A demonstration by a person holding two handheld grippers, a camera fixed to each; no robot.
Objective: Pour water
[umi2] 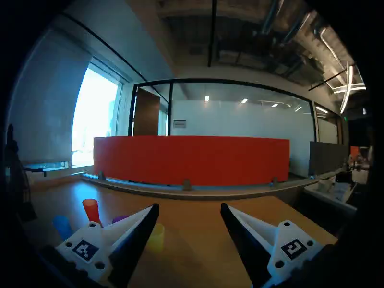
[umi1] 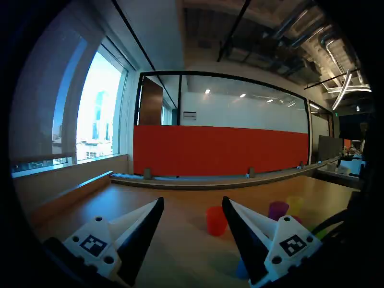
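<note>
1. In the left gripper view, the left gripper (umi1: 192, 199) has its two fingers (umi1: 144, 230) spread wide apart. Nothing sits between them and they touch nothing.
2. It hovers over a wooden table (umi1: 192, 259), and bare tabletop shows through the gap.
3. A red plastic cup (umi1: 216, 221) stands upright on the table just beyond the gap, close to the inner edge of the finger on the right of that view. Whether it touches the finger cannot be told.
4. Farther back on that side stand a purple cup (umi1: 277, 210) and a yellow cup (umi1: 294, 204), just beside each other. A blue cup (umi1: 241, 270) peeks out low down, mostly hidden behind that same finger.
5. In the right gripper view, the right gripper (umi2: 189, 205) is likewise wide open above the table (umi2: 206, 240), holding and touching nothing.
6. The cups lie off to the left of that view:
   - the red cup (umi2: 90, 210) stands upright;
   - the blue cup (umi2: 62, 225) is near it;
   - the purple cup (umi2: 120, 218) is partly hidden by the finger;
   - the yellow cup (umi2: 156, 237) is just beside the finger's inner edge.
7. An orange partition (umi2: 192, 161) runs along the table's far edge.
</note>
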